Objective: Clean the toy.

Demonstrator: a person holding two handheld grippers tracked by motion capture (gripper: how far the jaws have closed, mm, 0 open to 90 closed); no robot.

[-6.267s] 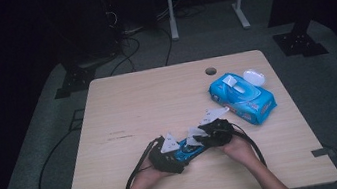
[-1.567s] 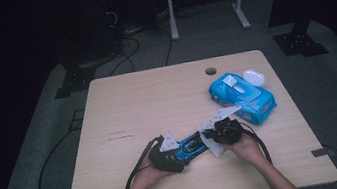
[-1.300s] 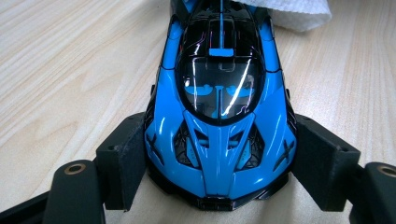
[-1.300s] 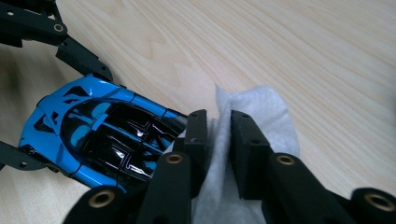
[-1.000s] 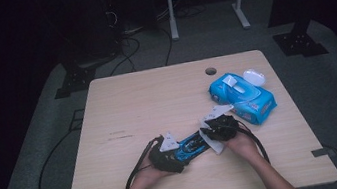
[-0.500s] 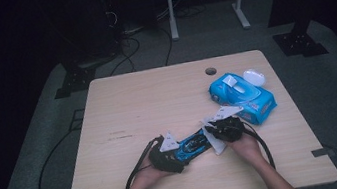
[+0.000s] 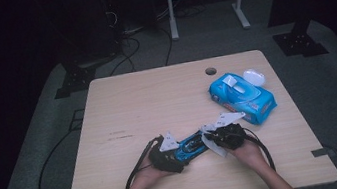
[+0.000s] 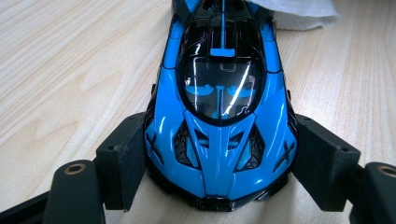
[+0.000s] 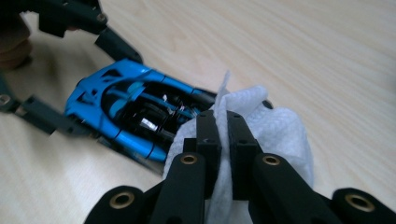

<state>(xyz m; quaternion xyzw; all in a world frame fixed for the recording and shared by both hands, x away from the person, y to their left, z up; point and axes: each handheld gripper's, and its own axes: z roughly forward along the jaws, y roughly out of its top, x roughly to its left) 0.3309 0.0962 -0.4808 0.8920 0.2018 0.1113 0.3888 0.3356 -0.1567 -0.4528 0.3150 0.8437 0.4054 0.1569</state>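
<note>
A blue and black toy car (image 7: 192, 146) lies on the wooden table (image 7: 157, 101) near its front edge. My left gripper (image 8: 219, 163) is shut on the car's nose, one pad (image 8: 128, 158) on each flank. My right gripper (image 9: 223, 140) is shut on a crumpled white wipe (image 9: 280, 135). Its jaws have just been closing, with the wipe between them. The wipe touches the car's (image 9: 126, 112) rear end. In the high view the left gripper (image 7: 173, 157) and right gripper (image 7: 216, 140) face each other along the car.
A blue pack of wipes (image 7: 240, 96) lies at the right, its white lid (image 7: 254, 77) flipped open. A small round hole (image 7: 210, 71) sits near the table's far edge. Cables trail off the front edge from both grippers.
The right gripper with the wipe has shifted slightly against the car's rear. The left gripper and the car have kept still.
</note>
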